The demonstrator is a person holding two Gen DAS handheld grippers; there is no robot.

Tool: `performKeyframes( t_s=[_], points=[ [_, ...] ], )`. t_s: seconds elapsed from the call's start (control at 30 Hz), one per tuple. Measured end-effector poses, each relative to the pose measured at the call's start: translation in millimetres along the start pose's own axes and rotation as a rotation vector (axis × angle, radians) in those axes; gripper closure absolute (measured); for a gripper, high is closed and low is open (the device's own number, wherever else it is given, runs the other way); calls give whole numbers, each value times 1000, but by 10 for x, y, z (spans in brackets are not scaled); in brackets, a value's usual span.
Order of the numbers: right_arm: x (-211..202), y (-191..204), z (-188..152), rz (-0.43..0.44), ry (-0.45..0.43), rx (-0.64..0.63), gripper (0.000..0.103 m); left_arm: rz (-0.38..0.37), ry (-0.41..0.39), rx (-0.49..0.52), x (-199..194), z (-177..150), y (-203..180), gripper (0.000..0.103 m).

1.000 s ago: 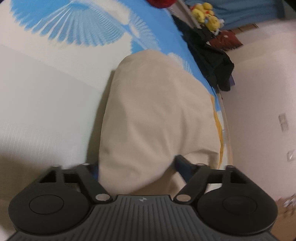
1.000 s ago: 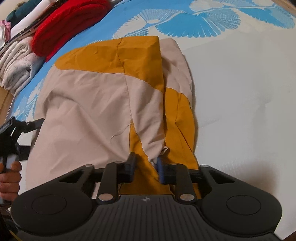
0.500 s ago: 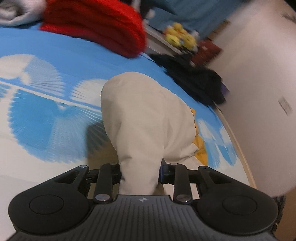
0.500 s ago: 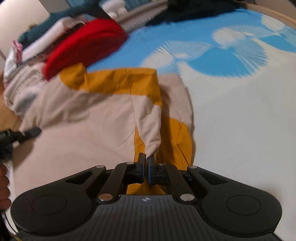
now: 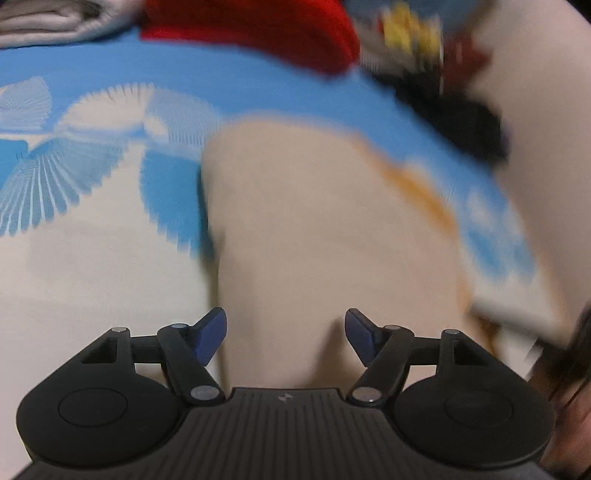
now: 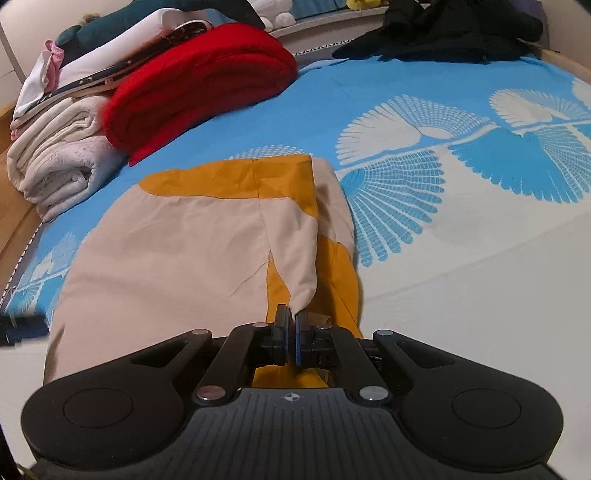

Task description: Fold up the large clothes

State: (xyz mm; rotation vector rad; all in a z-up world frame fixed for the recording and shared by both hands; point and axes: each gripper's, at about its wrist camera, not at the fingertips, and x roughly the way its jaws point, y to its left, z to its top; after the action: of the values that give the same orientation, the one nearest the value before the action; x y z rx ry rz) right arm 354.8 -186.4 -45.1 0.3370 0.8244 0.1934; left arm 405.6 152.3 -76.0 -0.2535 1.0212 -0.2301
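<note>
Blur: left view smeared; beige-and-mustard garment edges soft.
Left gripper: jaws just opening, released, cloth between.
Right gripper: clenched on garment's beige corner.

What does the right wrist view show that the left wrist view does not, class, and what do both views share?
Only the right wrist view shows the right gripper, shut on a corner of the beige and mustard garment, plus a folded white blanket and the pile of clothes stacked on it. Only the left wrist view shows the left gripper, whose jaws have just been opening, with beige cloth between them but not pinched. Both show the garment, the blue and white bedspread, the red blanket and dark clothes at the far edge.
</note>
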Motion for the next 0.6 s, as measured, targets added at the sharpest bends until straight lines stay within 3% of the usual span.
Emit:
performKeyframes(
  t_s=[0.03,0.1,0.17,0.23,0.27,0.33,0.4,0.5,0.57,0.6],
  points=[
    [-30,16,-31,-4,-2,-7,101,7,27,7,75,-72,2,18],
    [-77,23,-58,1,2,-5,99,7,35,-39,41,-158,38,20],
    [-140,1,-75,-17,7,9,90,-10,-17,-40,-212,-199,-15,25],
    [-189,-23,-94,21,30,6,88,-52,-54,16,-366,-309,-118,24],
    [-189,-31,-115,45,64,-10,88,-46,-25,37,-307,-371,-144,24],
    [-179,-11,-197,11,125,-84,88,48,81,83,-41,-556,-151,17],
    [-182,-19,-300,-46,179,-140,88,60,90,77,-49,-626,-166,17],
    [-407,-14,-349,-134,156,-159,87,124,-27,139,-408,-650,-373,17],
    [-709,59,-358,-139,89,-185,83,200,-147,208,-723,-779,-553,15],
    [-899,127,-377,-141,45,-209,80,229,-196,220,-883,-860,-646,8]
  ],
)
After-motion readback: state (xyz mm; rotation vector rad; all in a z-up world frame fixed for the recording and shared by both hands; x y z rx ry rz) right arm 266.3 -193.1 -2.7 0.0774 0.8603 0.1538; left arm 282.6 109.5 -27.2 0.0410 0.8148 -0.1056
